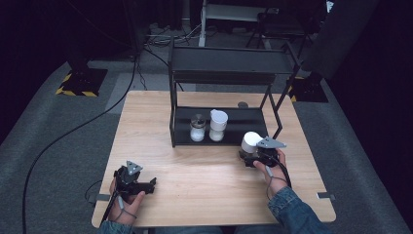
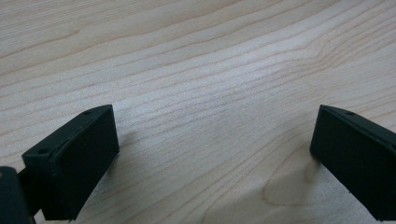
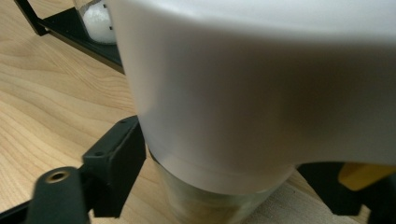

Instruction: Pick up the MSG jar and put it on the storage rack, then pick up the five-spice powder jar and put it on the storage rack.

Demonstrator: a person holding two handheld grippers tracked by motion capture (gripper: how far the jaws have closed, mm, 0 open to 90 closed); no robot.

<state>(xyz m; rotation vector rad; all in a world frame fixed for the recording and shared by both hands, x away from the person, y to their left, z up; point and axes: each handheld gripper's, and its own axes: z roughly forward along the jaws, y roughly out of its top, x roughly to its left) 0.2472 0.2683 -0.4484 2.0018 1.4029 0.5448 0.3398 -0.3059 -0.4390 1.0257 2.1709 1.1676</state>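
A glass jar with a wide white lid [image 1: 251, 141] stands on the wooden table [image 1: 195, 170] just in front of the black rack's right end. My right gripper [image 1: 249, 157] is shut on it. In the right gripper view the jar's white lid [image 3: 243, 93] looms very close, and the left finger [image 3: 116, 163] presses against the glass body below it. The right jaw is mostly hidden behind the jar. My left gripper [image 1: 148, 184] rests near the table's front left corner. Its jaws [image 2: 215, 140] stand wide open over bare wood with nothing between them.
A black two-level rack [image 1: 243, 119] stands at the table's back middle. On its lower shelf sit a jar with a dark cap [image 1: 197, 129] and a taller white-capped jar [image 1: 217, 126]. Cables run over the grey floor at left.
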